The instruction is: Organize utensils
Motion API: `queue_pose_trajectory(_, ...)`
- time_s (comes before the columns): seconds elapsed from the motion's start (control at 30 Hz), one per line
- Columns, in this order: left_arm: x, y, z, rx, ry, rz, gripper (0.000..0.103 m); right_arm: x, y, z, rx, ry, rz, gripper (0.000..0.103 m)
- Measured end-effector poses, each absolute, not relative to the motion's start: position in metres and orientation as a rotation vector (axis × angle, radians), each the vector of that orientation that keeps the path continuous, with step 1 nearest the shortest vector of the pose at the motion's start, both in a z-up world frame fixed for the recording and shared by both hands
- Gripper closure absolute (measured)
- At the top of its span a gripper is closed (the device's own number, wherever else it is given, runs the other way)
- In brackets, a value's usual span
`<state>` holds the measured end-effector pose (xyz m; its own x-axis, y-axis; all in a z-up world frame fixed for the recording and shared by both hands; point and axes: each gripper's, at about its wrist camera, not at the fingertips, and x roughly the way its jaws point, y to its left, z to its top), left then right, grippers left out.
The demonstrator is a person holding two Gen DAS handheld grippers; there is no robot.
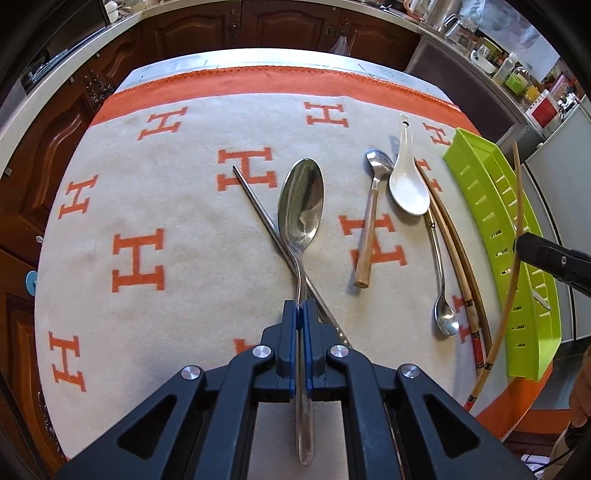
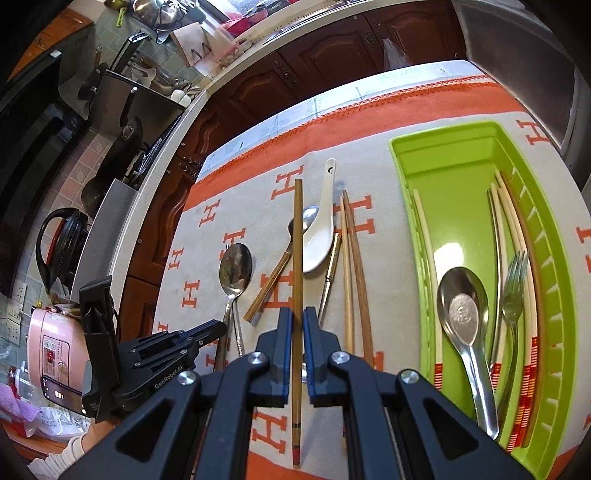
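A kitchen: dark wooden cabinets [image 1: 280, 22] behind a table spread with a cream cloth [image 1: 177, 206] bearing orange H letters and an orange border.

Item one: we hold a large steel spoon [image 1: 301, 206] clamped by its handle in the left gripper [image 1: 300, 308], its pads closed tight on the metal. Its long axis runs straight away from the camera, bowl at the far end, hollow side towards us, handle end passing back between the fingers.

Item two: our right gripper [image 2: 297, 314] is closed on one brown chopstick [image 2: 297, 258] with a red-banded near end. It too points directly away along the fingers, lifted above the cloth.

Loose on the cloth, left wrist view: one steel chopstick [image 1: 258, 206] lying diagonally under the held spoon; one wooden-handled spoon [image 1: 369, 229], bowl far; one white ceramic soup spoon [image 1: 408, 184], bowl near; one slim steel spoon [image 1: 441, 288], bowl near; two brown chopsticks [image 1: 458, 258] side by side, just beside the tray.

Container: one lime-green slotted tray [image 2: 443, 155] at the right of the table. Inside we count one broad steel spoon [image 2: 463, 314], one fork [image 2: 513, 295], and several chopsticks [image 2: 509, 229] along the right wall plus one pale chopstick [image 2: 424, 236] along the left; the exact number we cannot tell. All lie lengthwise with the tray.
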<state>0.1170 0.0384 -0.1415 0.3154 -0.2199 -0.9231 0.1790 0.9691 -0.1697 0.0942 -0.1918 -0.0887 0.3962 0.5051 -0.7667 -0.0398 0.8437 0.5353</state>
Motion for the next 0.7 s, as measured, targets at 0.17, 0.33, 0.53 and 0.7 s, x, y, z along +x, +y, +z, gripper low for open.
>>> queue_pose_trajectory(0.17,0.115,0.033,-0.143,-0.018,1.201,-0.247,0.101,0.087,-0.2,-0.094,0.501,1.134,0.364,0.097)
queue_pose_trajectory(0.33,0.108,0.024,-0.133,-0.058,1.159,-0.305,0.103,0.078,-0.215,-0.08,0.51,1.106,0.361,0.097)
queue_pose_trajectory(0.53,0.094,0.014,-0.095,-0.064,1.084,-0.36,0.103,0.066,-0.25,-0.054,0.521,1.071,0.342,0.097)
queue_pose_trajectory(0.7,0.101,0.011,-0.082,-0.034,1.081,-0.362,0.103,0.06,-0.28,-0.031,0.537,1.03,0.314,0.097)
